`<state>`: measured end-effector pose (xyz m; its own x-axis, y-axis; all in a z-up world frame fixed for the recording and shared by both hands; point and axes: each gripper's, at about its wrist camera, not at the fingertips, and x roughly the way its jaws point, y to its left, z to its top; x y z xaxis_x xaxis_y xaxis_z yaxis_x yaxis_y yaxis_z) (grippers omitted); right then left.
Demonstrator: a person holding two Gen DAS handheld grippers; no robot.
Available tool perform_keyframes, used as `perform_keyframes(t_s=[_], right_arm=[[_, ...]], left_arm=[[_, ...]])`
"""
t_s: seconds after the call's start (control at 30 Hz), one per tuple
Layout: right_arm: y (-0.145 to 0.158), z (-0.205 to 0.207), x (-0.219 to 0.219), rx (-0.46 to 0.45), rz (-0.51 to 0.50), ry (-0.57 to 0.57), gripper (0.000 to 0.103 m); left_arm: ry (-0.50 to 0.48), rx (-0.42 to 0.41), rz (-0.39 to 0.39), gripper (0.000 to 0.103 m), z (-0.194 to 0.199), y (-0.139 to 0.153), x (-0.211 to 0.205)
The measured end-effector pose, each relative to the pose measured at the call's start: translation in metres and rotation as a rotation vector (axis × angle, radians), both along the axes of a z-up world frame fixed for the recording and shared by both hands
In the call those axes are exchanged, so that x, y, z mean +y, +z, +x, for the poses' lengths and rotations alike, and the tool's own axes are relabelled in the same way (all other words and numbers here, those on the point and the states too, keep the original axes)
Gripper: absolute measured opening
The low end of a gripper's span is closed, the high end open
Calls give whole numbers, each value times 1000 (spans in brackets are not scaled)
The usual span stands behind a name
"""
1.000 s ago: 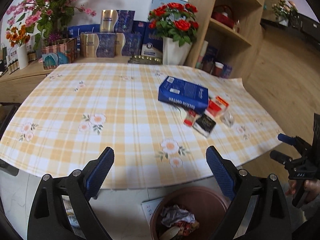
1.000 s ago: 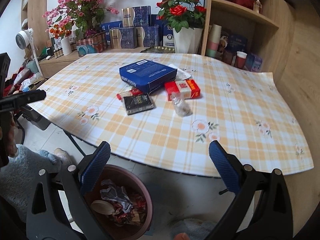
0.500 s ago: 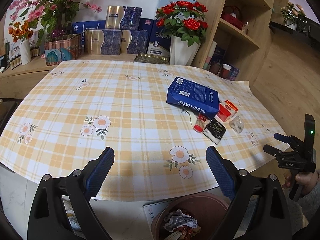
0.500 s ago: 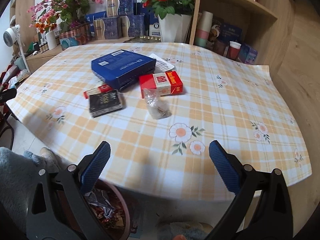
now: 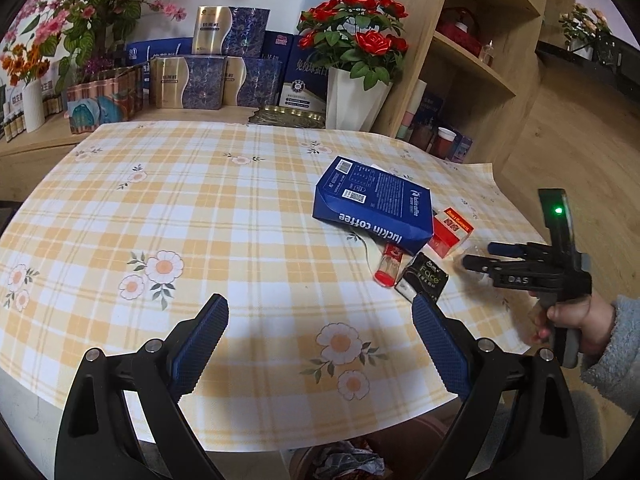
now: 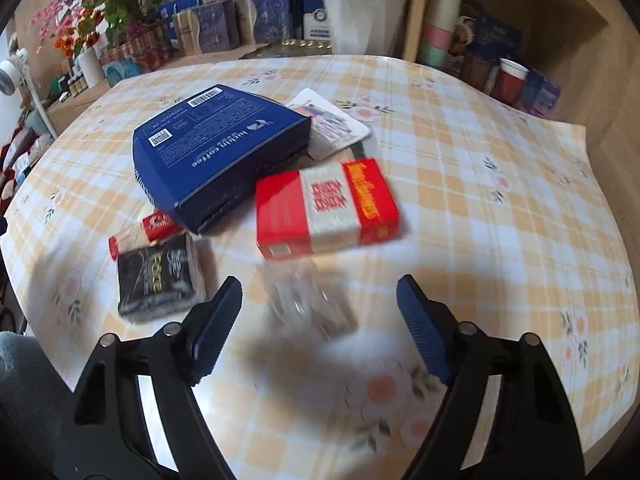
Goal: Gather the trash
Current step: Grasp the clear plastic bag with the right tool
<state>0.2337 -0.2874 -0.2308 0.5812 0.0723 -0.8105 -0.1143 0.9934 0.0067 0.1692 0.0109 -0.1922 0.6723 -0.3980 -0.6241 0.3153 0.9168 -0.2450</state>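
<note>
Trash lies on the checked tablecloth [image 5: 200,216]: a blue coffee box [image 5: 376,200] [image 6: 216,144], a red and white carton [image 6: 326,208] [image 5: 452,230], a black packet [image 6: 158,276] [image 5: 424,278], a small red packet [image 5: 388,266] [image 6: 154,224], a white card [image 6: 332,124] and a crumpled clear wrapper [image 6: 308,300]. My right gripper [image 6: 320,320] is open, its fingers on either side of the clear wrapper, low over the table. It also shows in the left wrist view [image 5: 476,256]. My left gripper [image 5: 320,344] is open and empty over the table's near edge.
A brown bin [image 5: 348,460] with trash stands on the floor under the near table edge. A white vase of red roses [image 5: 356,92], gift boxes [image 5: 208,76] and pink flowers stand at the back. Wooden shelves [image 5: 472,60] with cups stand at the back right.
My right gripper has moved forward and down over the table until its fingers flank the clear wrapper. My left gripper has risen and moved forward over the table edge. Both stay open.
</note>
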Motion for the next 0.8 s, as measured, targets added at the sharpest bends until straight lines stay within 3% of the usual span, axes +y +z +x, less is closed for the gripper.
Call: perform_keyframes(t_s=[0.17,0.33,0.8], right_arm=[[-7,16,18,40,-33,57,68],[-14,17,21,71,-22,68,33],[15,-25,-2,-37,130,30,28]], left_arm=[[-38,-7,20,91,0,1,-9],[-50,1,22,91,-1,-2,-8],[-123,9,34,90,-8,-3,-28]])
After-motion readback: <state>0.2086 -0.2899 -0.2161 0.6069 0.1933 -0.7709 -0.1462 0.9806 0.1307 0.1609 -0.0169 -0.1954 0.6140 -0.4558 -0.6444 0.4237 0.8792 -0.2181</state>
